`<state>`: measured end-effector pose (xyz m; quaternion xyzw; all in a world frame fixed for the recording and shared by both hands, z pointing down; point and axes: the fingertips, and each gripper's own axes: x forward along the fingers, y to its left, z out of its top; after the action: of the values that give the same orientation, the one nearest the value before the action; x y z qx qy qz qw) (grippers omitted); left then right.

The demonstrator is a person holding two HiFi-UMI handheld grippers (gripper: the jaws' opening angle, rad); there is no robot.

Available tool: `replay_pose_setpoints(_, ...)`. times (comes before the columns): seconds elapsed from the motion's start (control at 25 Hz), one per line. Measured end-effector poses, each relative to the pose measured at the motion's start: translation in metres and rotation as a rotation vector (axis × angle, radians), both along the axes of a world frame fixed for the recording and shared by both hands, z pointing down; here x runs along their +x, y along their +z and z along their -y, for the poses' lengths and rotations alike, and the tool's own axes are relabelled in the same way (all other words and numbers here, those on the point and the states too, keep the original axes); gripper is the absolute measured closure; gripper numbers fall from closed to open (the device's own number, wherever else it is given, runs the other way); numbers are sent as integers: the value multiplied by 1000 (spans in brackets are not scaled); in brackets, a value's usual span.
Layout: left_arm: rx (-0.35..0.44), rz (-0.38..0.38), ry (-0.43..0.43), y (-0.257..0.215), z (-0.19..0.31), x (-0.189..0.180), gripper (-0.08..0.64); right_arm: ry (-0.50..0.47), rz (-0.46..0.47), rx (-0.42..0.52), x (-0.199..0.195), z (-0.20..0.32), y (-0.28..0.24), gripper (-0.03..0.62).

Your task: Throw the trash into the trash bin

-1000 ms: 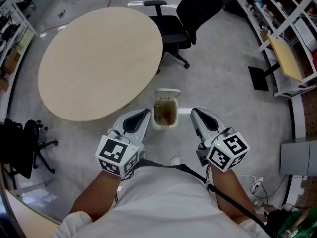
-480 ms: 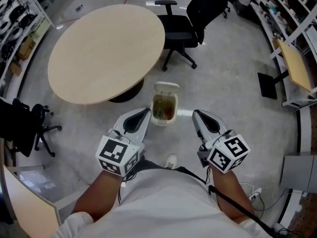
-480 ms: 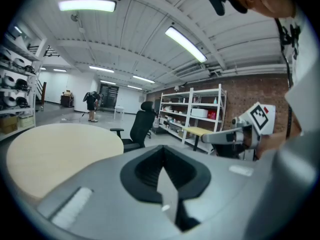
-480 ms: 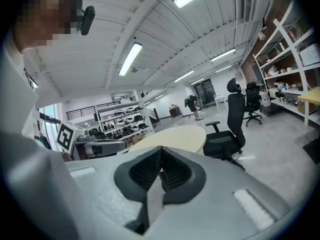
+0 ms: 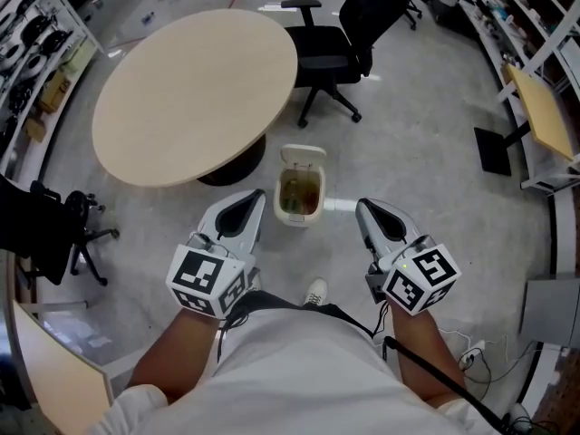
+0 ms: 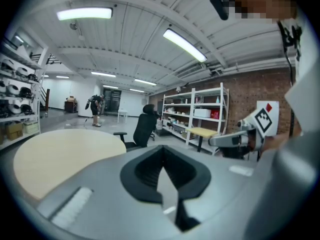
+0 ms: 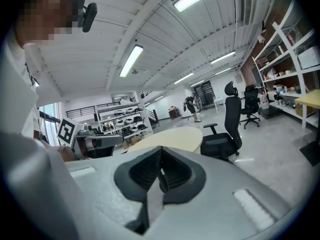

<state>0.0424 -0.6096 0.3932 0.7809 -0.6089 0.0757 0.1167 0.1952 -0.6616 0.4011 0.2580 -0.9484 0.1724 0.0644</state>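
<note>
The small white trash bin (image 5: 300, 187) stands on the grey floor with its lid up and brownish contents inside, just ahead of and between my two grippers. My left gripper (image 5: 255, 199) hovers to the bin's left, its jaws shut with nothing between them (image 6: 162, 151). To the bin's right, my right gripper (image 5: 366, 209) is also shut and empty (image 7: 161, 154). Both point roughly level toward the table. No loose trash shows in either gripper.
A round beige table (image 5: 195, 93) stands just beyond the bin, with a black office chair (image 5: 335, 43) at its right. Shelving (image 5: 535, 25) lines the right side, and another black chair (image 5: 45, 234) is at the left. A person's shoe (image 5: 314, 293) is below the bin.
The head view has shifted, so bin and table sit slightly higher and further right in the picture. My left gripper drifted a little left. Both grippers stay shut and empty.
</note>
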Motion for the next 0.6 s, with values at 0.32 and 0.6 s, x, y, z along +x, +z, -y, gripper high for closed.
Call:
replay_pose_setpoints(0.32,2,17,111,-3,5,-3,552,91,3,18,-13,-4,-4,591)
replay_pose_setpoints(0.6,7,2,149,0,1,-13,552,128,-21,35,-23,-14,-6,591)
